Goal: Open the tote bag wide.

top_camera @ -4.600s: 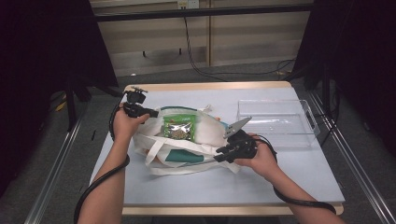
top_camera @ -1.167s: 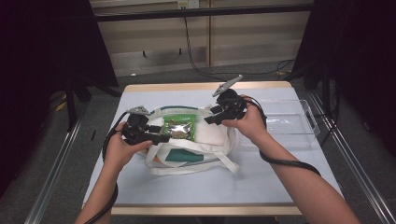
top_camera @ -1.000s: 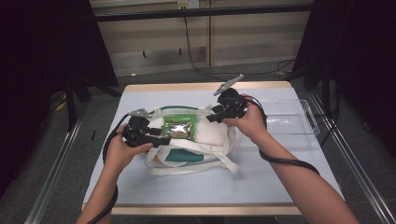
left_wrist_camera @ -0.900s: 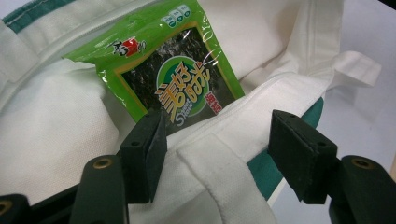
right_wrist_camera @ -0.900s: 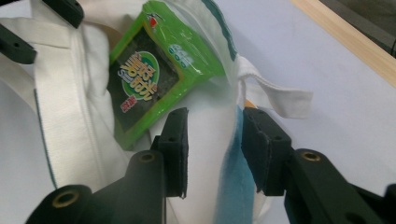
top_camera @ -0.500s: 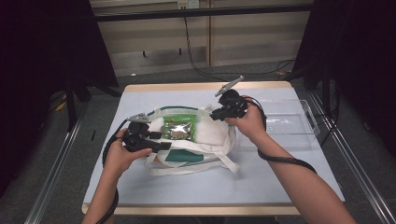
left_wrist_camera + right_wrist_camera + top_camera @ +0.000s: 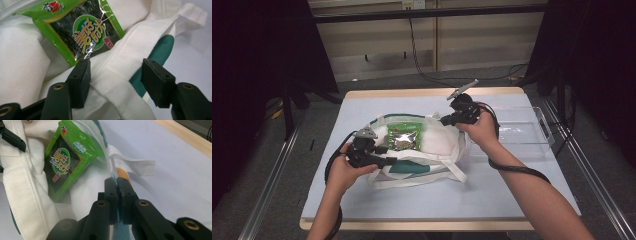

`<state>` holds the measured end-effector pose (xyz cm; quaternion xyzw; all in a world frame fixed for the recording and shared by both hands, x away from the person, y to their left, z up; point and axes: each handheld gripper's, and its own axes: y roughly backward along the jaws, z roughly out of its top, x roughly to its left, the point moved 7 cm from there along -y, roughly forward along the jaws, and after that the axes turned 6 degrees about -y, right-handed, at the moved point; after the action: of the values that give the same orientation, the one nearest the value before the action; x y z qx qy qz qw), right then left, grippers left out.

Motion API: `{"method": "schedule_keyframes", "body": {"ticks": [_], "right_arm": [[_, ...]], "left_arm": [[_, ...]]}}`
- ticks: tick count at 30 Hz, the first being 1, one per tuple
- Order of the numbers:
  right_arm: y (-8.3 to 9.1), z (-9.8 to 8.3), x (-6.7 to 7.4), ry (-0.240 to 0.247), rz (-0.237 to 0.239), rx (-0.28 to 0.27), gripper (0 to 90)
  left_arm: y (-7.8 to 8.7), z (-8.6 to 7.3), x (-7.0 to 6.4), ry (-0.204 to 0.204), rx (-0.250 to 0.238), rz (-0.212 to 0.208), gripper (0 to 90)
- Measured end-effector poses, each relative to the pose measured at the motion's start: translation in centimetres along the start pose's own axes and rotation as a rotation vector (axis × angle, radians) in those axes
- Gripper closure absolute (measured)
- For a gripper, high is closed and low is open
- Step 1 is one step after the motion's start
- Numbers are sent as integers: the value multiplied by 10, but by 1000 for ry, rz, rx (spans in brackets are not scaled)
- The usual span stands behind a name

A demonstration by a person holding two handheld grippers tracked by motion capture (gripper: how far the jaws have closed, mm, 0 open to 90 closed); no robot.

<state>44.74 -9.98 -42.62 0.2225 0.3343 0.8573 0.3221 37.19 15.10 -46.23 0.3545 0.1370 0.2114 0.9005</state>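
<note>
Nearest the person, two forearms come up onto the table (image 7: 512,200), each hand holding one gripper. The left gripper (image 7: 384,161) lies low at the near left edge of the one white cloth bag (image 7: 439,142). In the left gripper view its two jaws stand apart, with the bag's stitched hem and a strap (image 7: 120,97) running between them; the jaws are not pressed on the cloth, and the left one sits just below the corner of the packet (image 7: 82,30).

The bag lies flat in the middle of the table, white with dark green trim, a green patch (image 7: 409,167) on its near side and white straps spread towards the person. One green snack packet (image 7: 405,136) with a dark window lies in the bag's open mouth, face up, its upper part showing above the hem.

Farther back, the right gripper (image 7: 446,120) is at the bag's far right rim. In the right gripper view its jaws are pressed together on a thin edge of the bag's trimmed rim (image 7: 113,176), with a strap loop (image 7: 135,166) just beyond and the packet to the left inside the bag.

To the right of the bag, beside the right hand (image 7: 482,131), lies one clear plastic tray (image 7: 539,137). Beyond the table's wooden far edge are a dark floor and one black cable (image 7: 422,60) hanging down the pale wall.
</note>
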Motion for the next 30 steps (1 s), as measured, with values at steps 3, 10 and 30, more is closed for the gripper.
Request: {"method": "schedule_keyframes", "body": {"ticks": [3, 10, 30], "right_arm": [[0, 1, -2, -4, -1, 0, 878], [-2, 1, -9, -35, -8, -2, 880], [-17, -5, -34, -97, -75, 0, 884]], "left_arm": [[2, 0, 1, 1, -7, 6, 482], [4, -4, -1, -36, 12, 23, 529], [6, -17, -6, -40, 26, 13, 611]]}}
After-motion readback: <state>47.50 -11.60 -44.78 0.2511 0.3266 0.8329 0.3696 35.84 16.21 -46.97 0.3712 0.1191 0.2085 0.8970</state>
